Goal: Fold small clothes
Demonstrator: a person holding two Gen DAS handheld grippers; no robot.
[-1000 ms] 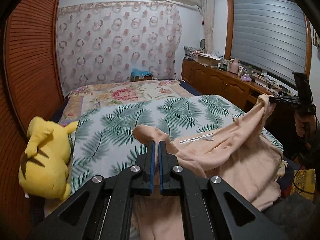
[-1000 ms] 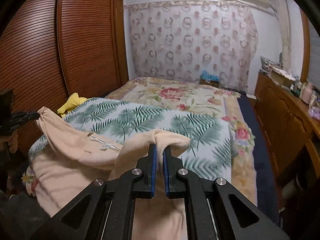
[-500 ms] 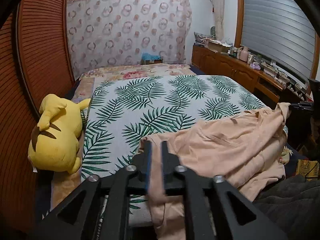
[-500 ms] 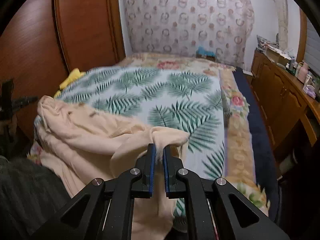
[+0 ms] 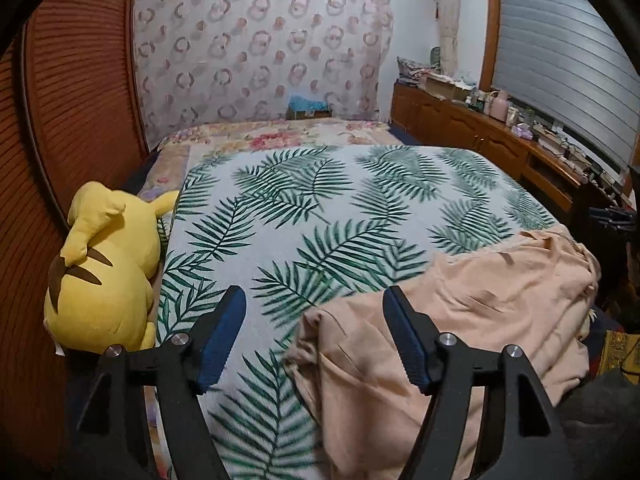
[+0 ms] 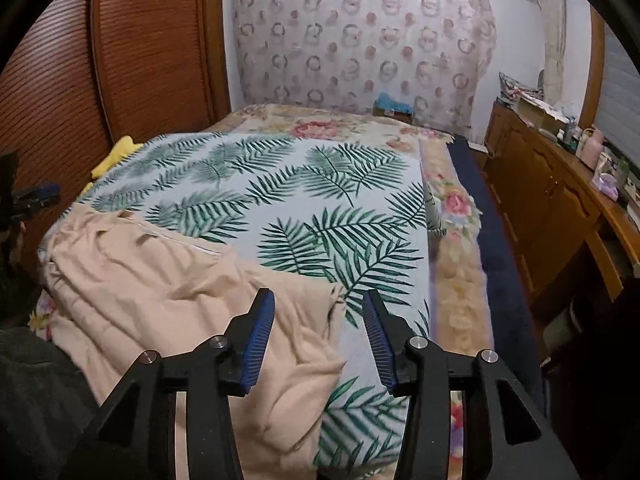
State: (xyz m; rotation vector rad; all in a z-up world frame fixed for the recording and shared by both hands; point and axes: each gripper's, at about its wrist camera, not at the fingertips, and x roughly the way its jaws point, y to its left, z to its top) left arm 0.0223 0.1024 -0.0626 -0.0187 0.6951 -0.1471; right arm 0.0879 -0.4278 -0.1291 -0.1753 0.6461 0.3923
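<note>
Peach garment (image 5: 460,320) lies rumpled on bed (image 5: 320,208)

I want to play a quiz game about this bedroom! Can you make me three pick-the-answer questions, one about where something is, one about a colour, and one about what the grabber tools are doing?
1. Where does the yellow plush toy lie?
A. at the left edge of the bed, beside the leaf-print bedspread
B. on the wooden sideboard
C. on the peach cloth

2. What colour is the crumpled soft garment on the bed?
A. blue
B. peach
C. green

3. How do the left tool and right tool stand?
A. both clamp the garment
B. only one is open
C. both are open and hold nothing

Answers: 1 A, the toy sits against the bedspread's left side. 2 B, the cloth is pale peach. 3 C, each tool's fingers are spread wide with the garment lying loose below.
</note>
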